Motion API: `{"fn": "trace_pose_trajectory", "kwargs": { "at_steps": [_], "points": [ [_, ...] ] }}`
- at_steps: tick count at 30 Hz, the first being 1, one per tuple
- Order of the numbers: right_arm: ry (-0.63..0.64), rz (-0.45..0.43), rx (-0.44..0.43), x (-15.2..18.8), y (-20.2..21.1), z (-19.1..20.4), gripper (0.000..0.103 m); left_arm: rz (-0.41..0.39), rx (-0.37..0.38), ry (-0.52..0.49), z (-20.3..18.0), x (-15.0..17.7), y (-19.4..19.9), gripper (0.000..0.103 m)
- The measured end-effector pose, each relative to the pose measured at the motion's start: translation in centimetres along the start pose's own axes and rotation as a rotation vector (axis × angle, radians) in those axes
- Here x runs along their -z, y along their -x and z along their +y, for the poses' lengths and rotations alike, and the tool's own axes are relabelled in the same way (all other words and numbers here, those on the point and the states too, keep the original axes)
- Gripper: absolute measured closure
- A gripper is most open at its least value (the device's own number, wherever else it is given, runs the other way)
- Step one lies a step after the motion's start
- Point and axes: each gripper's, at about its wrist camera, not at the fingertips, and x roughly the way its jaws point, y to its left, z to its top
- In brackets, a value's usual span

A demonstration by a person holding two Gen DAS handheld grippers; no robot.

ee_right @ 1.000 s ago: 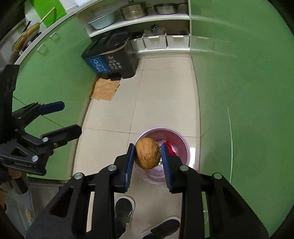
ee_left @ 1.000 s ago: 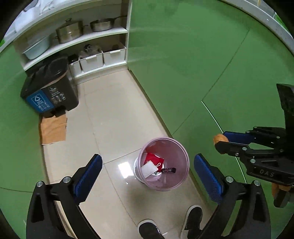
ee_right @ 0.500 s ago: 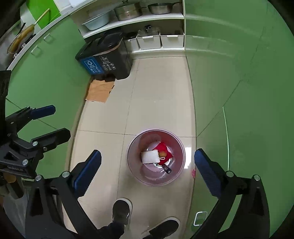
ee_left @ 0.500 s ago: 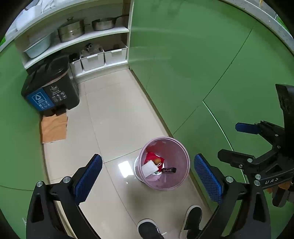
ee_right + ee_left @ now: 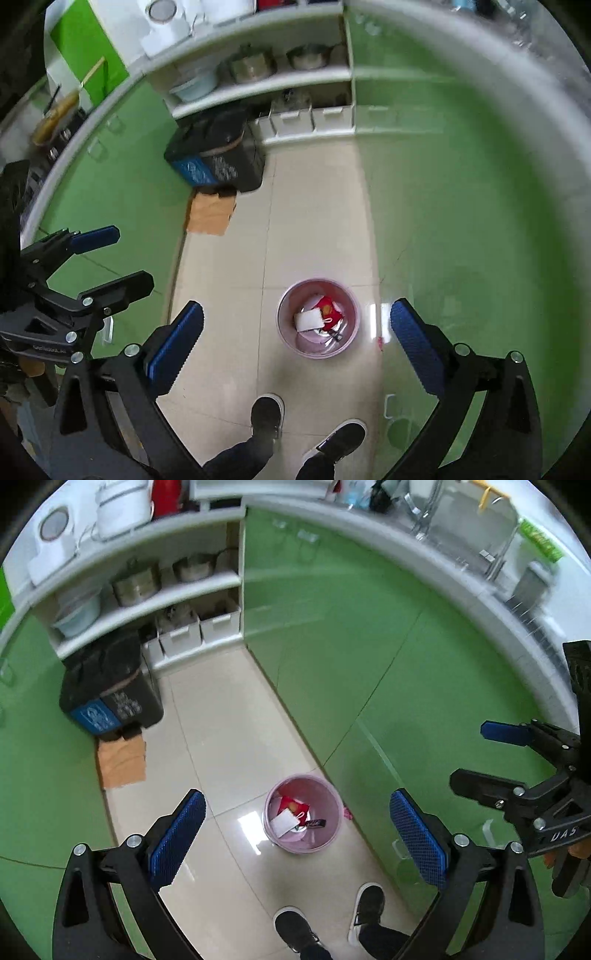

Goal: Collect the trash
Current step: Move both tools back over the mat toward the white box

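Note:
A pink trash bin (image 5: 325, 836) stands on the tiled floor far below both grippers; it also shows in the right wrist view (image 5: 349, 341). Inside lie a red wrapper (image 5: 290, 805), a white paper (image 5: 283, 821), a dark bar wrapper (image 5: 314, 823) and an orange-brown round thing (image 5: 293, 806). My left gripper (image 5: 297, 843) is open and empty high above the bin. My right gripper (image 5: 295, 341) is open and empty, also high above it. Each gripper shows in the other's view, the right one (image 5: 491, 753) and the left one (image 5: 110, 258).
A black and blue bin (image 5: 110, 694) and flat cardboard (image 5: 122, 762) lie at the far left of the floor. Green cabinet doors line both sides. Shelves with pots (image 5: 136, 585) and white boxes (image 5: 199, 631) close the far end. The person's shoes (image 5: 295, 926) stand just below the bin.
The right gripper opened and dropped the brown round thing into the pink bin. Both grippers have since risen, so the bin looks smaller and the counter tops come into view.

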Motion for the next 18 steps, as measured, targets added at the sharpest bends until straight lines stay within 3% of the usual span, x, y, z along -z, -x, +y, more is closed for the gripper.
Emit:
{"fn": "trace_pose_trajectory", "kwargs": {
  "at_steps": [9, 18],
  "points": [
    [-0.099, -0.128, 0.113, -1.6, 16.0, -4.3, 0.003, -0.071, 0.052, -0.127, -7.4, -6.3, 10.2, 0.007],
    [-0.268, -0.207, 0.268, 2.7, 25.6, -12.7, 0.003, -0.112, 0.175, -0.295, -17.7, -10.8, 12.7, 0.007]
  ]
}}
